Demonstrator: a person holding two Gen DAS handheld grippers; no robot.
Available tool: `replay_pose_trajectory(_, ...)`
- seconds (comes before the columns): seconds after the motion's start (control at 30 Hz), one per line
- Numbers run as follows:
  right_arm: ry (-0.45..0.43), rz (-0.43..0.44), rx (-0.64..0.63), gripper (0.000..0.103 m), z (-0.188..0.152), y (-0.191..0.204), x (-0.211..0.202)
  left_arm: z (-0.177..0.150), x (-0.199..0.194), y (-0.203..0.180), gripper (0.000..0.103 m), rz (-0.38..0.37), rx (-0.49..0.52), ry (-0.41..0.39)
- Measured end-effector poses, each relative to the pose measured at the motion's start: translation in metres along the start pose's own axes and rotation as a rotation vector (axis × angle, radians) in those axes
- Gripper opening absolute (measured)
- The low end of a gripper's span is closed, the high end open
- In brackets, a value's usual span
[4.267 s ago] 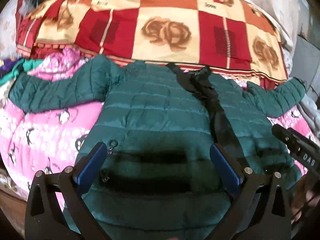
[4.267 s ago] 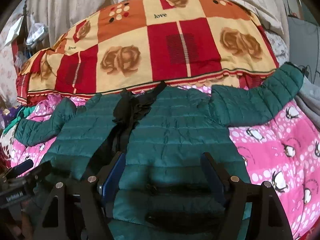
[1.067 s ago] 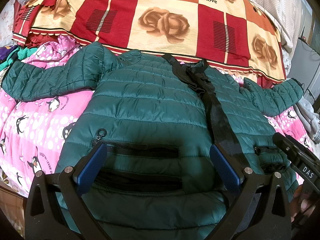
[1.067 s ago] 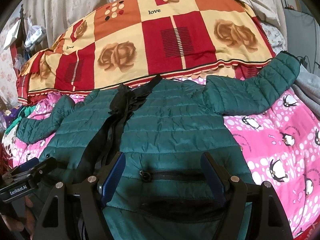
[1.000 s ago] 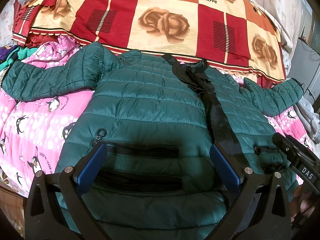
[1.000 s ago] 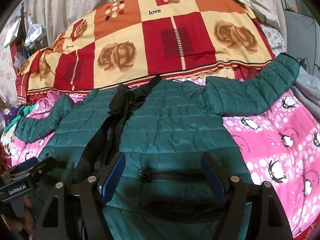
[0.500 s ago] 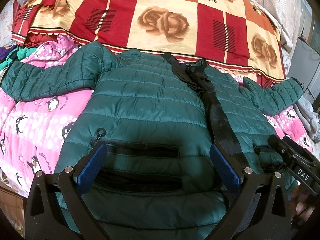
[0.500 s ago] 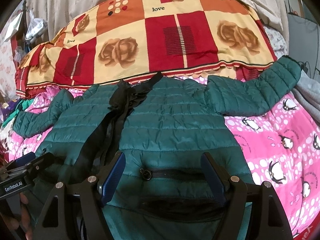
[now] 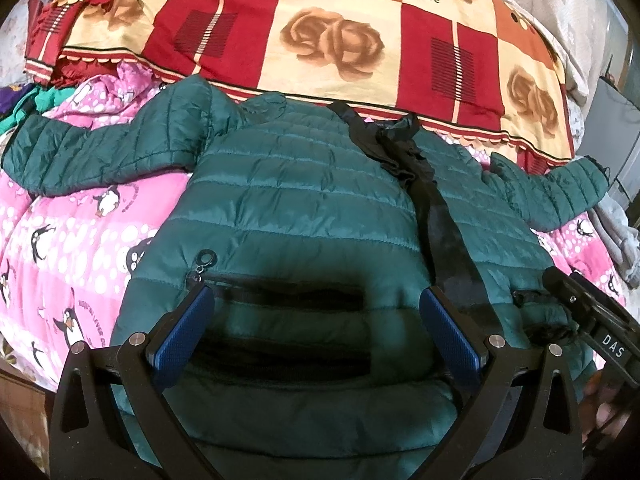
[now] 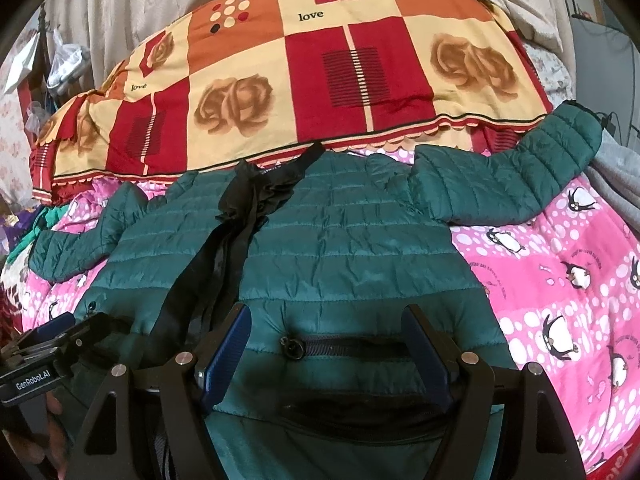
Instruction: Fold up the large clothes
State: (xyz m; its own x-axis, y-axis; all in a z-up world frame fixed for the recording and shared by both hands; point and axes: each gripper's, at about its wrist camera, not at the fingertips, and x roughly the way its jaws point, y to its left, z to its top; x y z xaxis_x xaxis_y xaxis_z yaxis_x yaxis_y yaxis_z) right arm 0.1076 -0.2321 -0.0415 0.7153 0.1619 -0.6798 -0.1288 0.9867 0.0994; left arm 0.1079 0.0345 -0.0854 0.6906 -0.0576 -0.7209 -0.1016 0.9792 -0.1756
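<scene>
A green puffer jacket [image 9: 296,216] is lying spread front-up on the pink penguin bedspread [image 9: 68,248]. The left gripper [image 9: 316,328] and right gripper [image 10: 324,344] are both hovering wide apart, gripping nothing. Only the right view is showing the gray cloth [image 10: 616,176] beside one sleeve.

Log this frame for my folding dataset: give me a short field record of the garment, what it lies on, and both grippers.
garment: dark green quilted puffer jacket, spread flat, front up, unfolded
sleeves: both stretched outward, left sleeve, right sleeve
front opening: black zipper placket running down the middle
pockets: zipped, with a ring pull
surface: pink penguin-print blanket
behind jacket: red and cream rose-patterned quilt
left gripper: open, over the hem, holding nothing
right gripper: open, over the hem, holding nothing
</scene>
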Motion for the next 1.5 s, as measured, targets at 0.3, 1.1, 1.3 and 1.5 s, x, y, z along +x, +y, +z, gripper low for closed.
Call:
replay_pose_trajectory(0.3, -0.004, 0.009, 0.013, 0.075, 0.0007, -0.0015, -0.0015, 0.0018, -0.0016, -0.0008, 0.103, 0.010, 0.005, 0.008)
replay_pose_trajectory(1.1, -0.013, 0.007, 0.030, 0.075, 0.0012, -0.0069, -0.0040, 0.0075, -0.0032, -0.0005, 0.103, 0.006, -0.001, 0.007)
replay_pose_trajectory(1.3, -0.016, 0.007, 0.032, 0.075, 0.0013, -0.0072, -0.0044, 0.0075, -0.0005, -0.0020, 0.103, 0.008, -0.001, 0.009)
replay_pose_trajectory(1.5, -0.017, 0.009, 0.034, 0.075, 0.0015, -0.0081, -0.0049, 0.0069, 0.0004, -0.0022, 0.103, 0.008, -0.002, 0.012)
